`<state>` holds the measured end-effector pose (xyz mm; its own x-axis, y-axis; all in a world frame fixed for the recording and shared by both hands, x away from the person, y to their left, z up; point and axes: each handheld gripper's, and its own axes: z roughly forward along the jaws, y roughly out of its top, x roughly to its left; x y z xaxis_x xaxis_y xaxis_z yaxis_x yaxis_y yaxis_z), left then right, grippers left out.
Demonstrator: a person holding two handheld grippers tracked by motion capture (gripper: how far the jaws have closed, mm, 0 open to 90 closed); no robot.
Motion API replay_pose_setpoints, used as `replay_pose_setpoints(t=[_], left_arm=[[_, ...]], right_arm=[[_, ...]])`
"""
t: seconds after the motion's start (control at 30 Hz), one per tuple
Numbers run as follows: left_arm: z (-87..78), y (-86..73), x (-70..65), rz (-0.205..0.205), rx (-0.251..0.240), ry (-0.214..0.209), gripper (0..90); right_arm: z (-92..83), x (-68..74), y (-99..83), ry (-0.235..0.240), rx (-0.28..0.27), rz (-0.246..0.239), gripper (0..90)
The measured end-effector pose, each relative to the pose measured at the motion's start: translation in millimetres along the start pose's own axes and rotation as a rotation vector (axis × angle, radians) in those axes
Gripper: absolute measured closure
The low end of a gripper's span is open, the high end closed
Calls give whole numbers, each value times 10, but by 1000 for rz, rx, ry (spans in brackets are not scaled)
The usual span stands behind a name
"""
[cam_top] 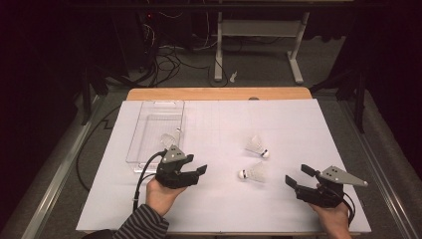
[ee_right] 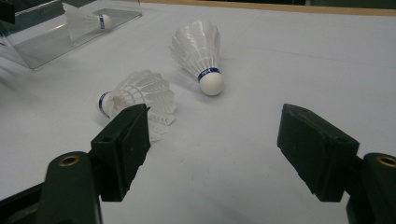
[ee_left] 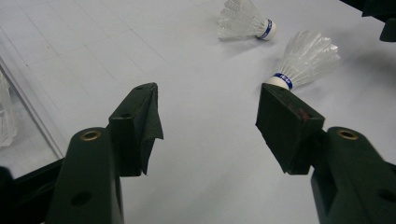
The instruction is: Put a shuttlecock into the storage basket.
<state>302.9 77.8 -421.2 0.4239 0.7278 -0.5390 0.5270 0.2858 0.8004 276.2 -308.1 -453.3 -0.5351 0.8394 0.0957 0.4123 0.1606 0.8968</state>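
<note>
Two white feathered shuttlecocks lie on the white sheet: a far one (cam_top: 257, 146) (ee_left: 245, 18) (ee_right: 198, 51) and a near one (cam_top: 253, 173) (ee_left: 306, 58) (ee_right: 140, 93). A third shuttlecock (cam_top: 169, 139) (ee_right: 86, 21) lies inside the clear plastic tray (cam_top: 149, 109) (ee_right: 42, 44). My left gripper (cam_top: 199, 174) (ee_left: 208, 91) is open beside the tray's near right corner, pointing right at the near shuttlecock, nothing between its jaws. My right gripper (cam_top: 298, 175) (ee_right: 215, 112) is open to the right of both loose shuttlecocks, pointing left at them, and holds nothing.
The white sheet (cam_top: 298, 124) covers a wooden table whose far edge (cam_top: 219, 93) shows beyond it. Cables and a desk frame (cam_top: 259, 40) stand on the dark floor behind. The tray's edge (ee_left: 28, 112) runs close by my left jaw.
</note>
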Motion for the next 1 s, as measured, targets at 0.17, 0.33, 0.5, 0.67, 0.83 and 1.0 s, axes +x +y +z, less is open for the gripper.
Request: replay_pose_setpoints(t=[0.17,0.33,0.5,0.67,0.83,1.0], left_arm=[[20,-9,-18,-1,7,-4,398],[40,-5,-45,-5,6,-9,398],[73,-14,-64,-1,12,-18,398],[88,-15,-76,-4,14,-21,398],[108,-9,-85,-11,17,-23,398],[131,-15,-102,-4,27,-28,397]], right_arm=[[-1,2,0,1,0,-1,263],[-11,-1,-2,1,-3,-2,263],[-5,2,-1,1,-1,1,262],[-5,3,-1,0,-1,1,263],[-8,1,-2,0,-1,0,263],[-8,-1,-2,0,-1,2,263]])
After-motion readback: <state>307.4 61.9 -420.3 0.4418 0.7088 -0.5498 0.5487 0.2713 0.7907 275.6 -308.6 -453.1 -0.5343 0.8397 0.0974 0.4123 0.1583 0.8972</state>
